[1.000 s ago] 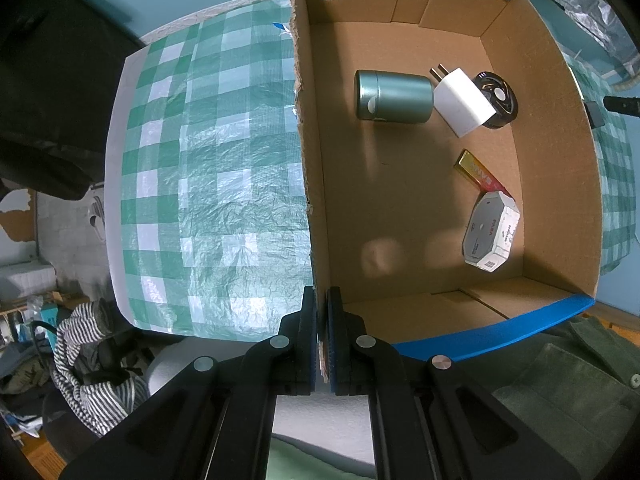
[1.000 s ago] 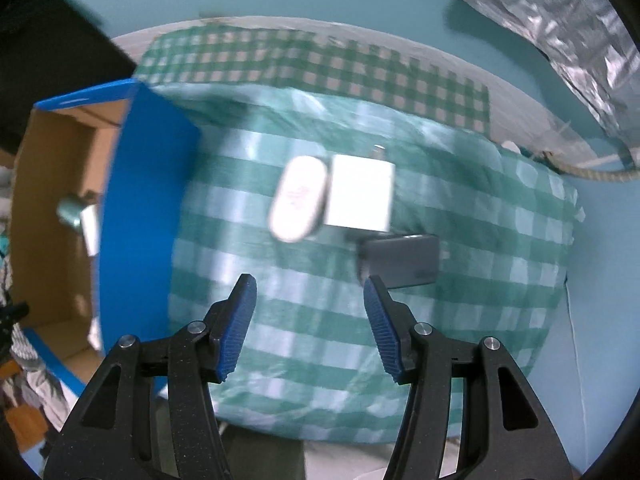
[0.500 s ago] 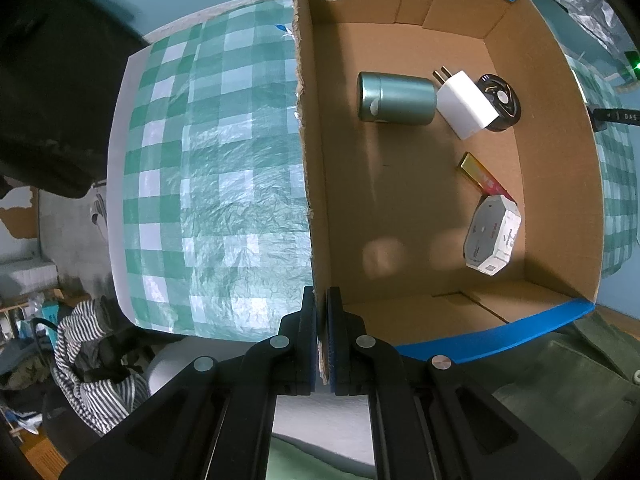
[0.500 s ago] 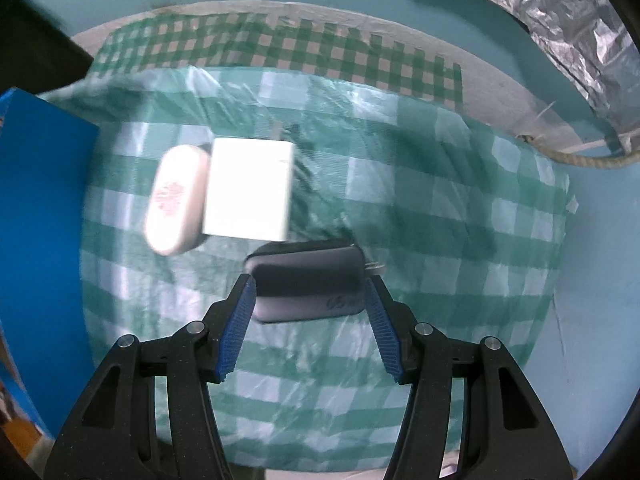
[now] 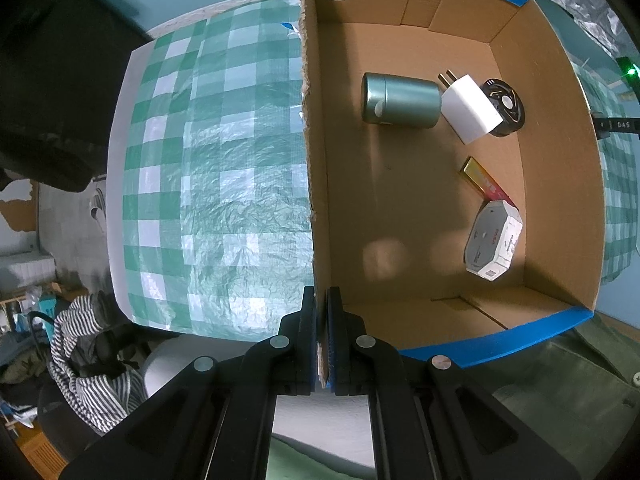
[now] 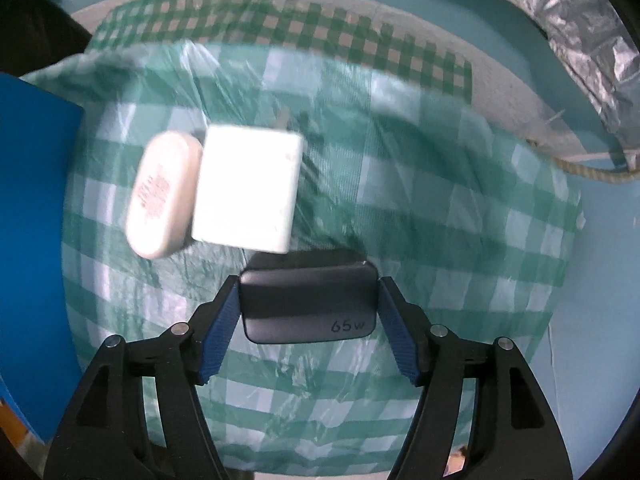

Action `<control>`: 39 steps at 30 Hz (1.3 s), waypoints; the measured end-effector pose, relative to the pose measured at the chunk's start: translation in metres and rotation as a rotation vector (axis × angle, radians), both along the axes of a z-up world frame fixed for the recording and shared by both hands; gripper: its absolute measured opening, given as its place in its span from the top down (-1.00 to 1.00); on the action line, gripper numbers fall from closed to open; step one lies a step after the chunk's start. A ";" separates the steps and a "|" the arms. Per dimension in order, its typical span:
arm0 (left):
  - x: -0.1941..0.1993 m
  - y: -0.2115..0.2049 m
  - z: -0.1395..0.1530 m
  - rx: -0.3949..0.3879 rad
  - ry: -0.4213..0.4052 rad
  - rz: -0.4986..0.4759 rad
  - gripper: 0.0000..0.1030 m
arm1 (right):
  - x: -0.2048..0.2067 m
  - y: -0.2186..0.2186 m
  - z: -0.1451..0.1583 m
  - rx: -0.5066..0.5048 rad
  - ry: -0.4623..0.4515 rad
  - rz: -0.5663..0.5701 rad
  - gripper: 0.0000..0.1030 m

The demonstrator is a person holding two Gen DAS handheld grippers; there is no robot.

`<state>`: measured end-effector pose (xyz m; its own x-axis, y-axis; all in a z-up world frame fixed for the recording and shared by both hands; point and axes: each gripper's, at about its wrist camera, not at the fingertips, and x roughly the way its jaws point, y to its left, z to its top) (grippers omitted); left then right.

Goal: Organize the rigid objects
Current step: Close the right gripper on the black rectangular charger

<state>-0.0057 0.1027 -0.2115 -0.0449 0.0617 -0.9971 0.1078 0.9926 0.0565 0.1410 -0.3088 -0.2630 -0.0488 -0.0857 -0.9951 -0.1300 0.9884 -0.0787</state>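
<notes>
Left claw [image 5: 322, 334] clenched on cardboard box [image 5: 560, 152] wall. Right claw [image 6: 308, 332] wide, straddling dark charger [image 6: 308, 306], pads apparently touching; grip uncertain.

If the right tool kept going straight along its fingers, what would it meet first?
The dark charger marked 65w already sits between the right tool's fingers, so it comes first. Beyond it, probably the square white charger, though depth is unclear in this fisheye view.

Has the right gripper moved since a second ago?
Yes. The right gripper advanced away from the blue box wall and now straddles the dark charger.
</notes>
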 end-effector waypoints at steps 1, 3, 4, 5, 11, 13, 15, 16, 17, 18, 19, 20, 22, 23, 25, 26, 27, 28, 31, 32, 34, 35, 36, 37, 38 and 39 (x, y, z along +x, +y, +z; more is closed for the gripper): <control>0.000 0.000 0.000 -0.001 0.000 0.000 0.92 | -0.001 0.000 0.000 0.000 -0.002 -0.004 -0.37; 0.000 0.000 0.000 -0.001 0.001 -0.001 0.92 | -0.002 0.000 0.000 0.011 0.015 -0.028 -0.36; 0.000 0.000 0.000 0.000 0.001 -0.003 0.92 | -0.003 -0.001 0.001 0.032 0.020 -0.049 -0.36; 0.000 0.000 0.000 -0.001 0.001 -0.003 0.92 | -0.004 -0.003 0.001 0.053 0.023 -0.066 -0.34; -0.002 0.001 -0.001 -0.004 0.003 -0.010 0.91 | -0.015 0.001 0.001 0.113 0.067 -0.165 -0.34; -0.002 0.001 -0.001 -0.007 0.003 -0.009 0.91 | -0.022 0.004 0.000 0.134 0.090 -0.216 -0.34; -0.002 0.001 -0.001 -0.008 0.003 -0.009 0.91 | -0.030 0.005 0.000 0.158 0.103 -0.274 -0.34; -0.002 0.000 -0.001 -0.007 0.003 -0.009 0.91 | -0.035 0.005 0.000 0.178 0.106 -0.318 -0.34; -0.002 0.001 -0.001 -0.006 0.003 -0.009 0.91 | -0.039 0.006 0.000 0.192 0.112 -0.342 -0.34; -0.002 0.000 -0.001 -0.005 0.003 -0.010 0.91 | -0.042 0.007 -0.001 0.207 0.120 -0.361 -0.34; -0.002 0.000 -0.002 -0.005 0.003 -0.011 0.91 | -0.046 0.008 0.000 0.225 0.124 -0.385 -0.34; -0.002 0.000 -0.002 -0.006 0.004 -0.011 0.91 | -0.049 0.009 0.000 0.237 0.127 -0.398 -0.34; -0.002 0.000 -0.002 -0.005 0.004 -0.013 0.91 | -0.054 0.009 -0.001 0.249 0.134 -0.410 -0.34; -0.001 -0.001 -0.002 -0.005 0.005 -0.015 0.91 | -0.056 0.009 -0.001 0.255 0.135 -0.412 -0.34; -0.001 -0.001 -0.002 -0.005 0.006 -0.015 0.91 | -0.059 0.011 0.002 0.265 0.134 -0.400 -0.33; -0.001 -0.001 -0.002 -0.005 0.006 -0.016 0.91 | -0.059 0.012 0.003 0.266 0.136 -0.386 -0.33; -0.001 -0.001 -0.002 -0.005 0.007 -0.017 0.91 | -0.059 0.013 0.004 0.264 0.133 -0.363 -0.32; -0.001 -0.001 -0.002 -0.004 0.007 -0.018 0.91 | -0.059 0.018 0.010 0.252 0.119 -0.325 -0.32; -0.001 -0.001 -0.002 -0.004 0.007 -0.018 0.91 | -0.058 0.017 0.024 0.190 0.061 -0.211 -0.33; -0.001 -0.001 -0.002 -0.004 0.007 -0.017 0.91 | -0.057 0.020 0.029 0.187 0.045 -0.153 -0.33; -0.001 -0.002 -0.002 -0.004 0.007 -0.017 0.91 | -0.055 0.030 0.037 0.170 0.019 -0.022 -0.33; -0.001 -0.001 -0.002 -0.005 0.007 -0.018 0.91 | -0.056 0.035 0.040 0.151 0.006 0.046 -0.33; -0.001 -0.001 -0.002 -0.004 0.007 -0.019 0.91 | -0.057 0.042 0.043 0.122 -0.002 0.138 -0.33; -0.001 -0.001 -0.002 -0.003 0.007 -0.020 0.91 | -0.058 0.048 0.043 0.106 0.000 0.195 -0.33; -0.001 -0.001 -0.002 -0.003 0.007 -0.019 0.91 | -0.060 0.056 0.043 0.092 0.006 0.268 -0.33; -0.001 -0.001 -0.002 -0.004 0.007 -0.018 0.91 | -0.063 0.061 0.042 0.084 0.014 0.328 -0.33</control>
<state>-0.0064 0.1018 -0.2136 -0.0504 0.0589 -0.9970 0.1259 0.9907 0.0521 0.0780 -0.2473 -0.2207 -0.0462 -0.0169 -0.9988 -0.4426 0.8967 0.0053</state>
